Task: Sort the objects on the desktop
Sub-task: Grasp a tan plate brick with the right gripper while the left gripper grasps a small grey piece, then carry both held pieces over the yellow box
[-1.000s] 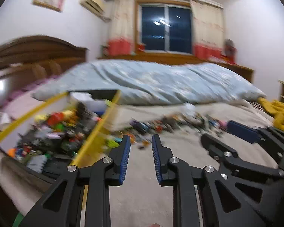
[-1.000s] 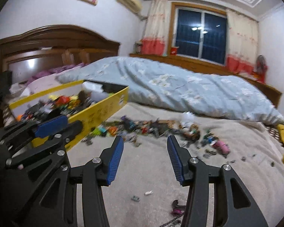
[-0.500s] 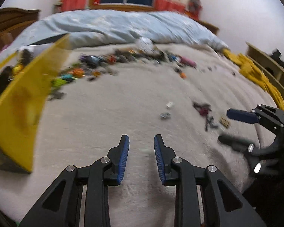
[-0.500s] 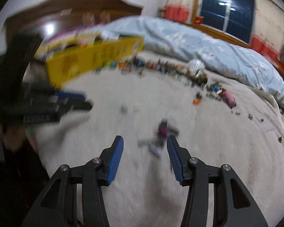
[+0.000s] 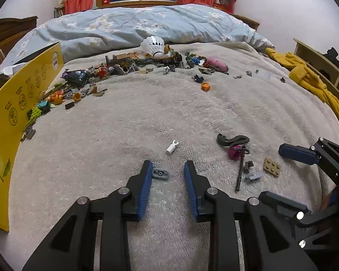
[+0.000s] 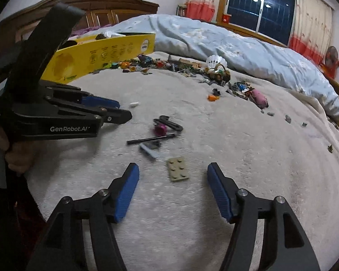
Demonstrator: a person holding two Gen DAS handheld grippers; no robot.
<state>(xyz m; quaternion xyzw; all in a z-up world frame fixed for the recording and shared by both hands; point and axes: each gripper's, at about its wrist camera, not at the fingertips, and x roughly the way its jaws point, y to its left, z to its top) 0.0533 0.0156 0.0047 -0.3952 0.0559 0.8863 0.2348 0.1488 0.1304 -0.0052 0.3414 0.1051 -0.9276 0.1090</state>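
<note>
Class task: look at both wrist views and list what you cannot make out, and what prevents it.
- Contents of the yellow cardboard box: left wrist view, its own wall hides them.
- Individual pieces in the far toy-brick pile: both views, too small.
- Black slender rod and grey piece beside it: right wrist view, blurred.

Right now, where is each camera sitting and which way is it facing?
Left wrist: rides the left hand-held gripper, tilted down across the blanket toward the window; its open fingers flank a small grey piece; the right hand-held gripper shows at right.
Right wrist: rides the right hand-held gripper, facing the headboard side; its opening fingers flank the tan plate, not touching it; the left hand-held gripper and a hand show at left.
Shared: tan plate, black rod, shuttlecock, yellow box.
</note>
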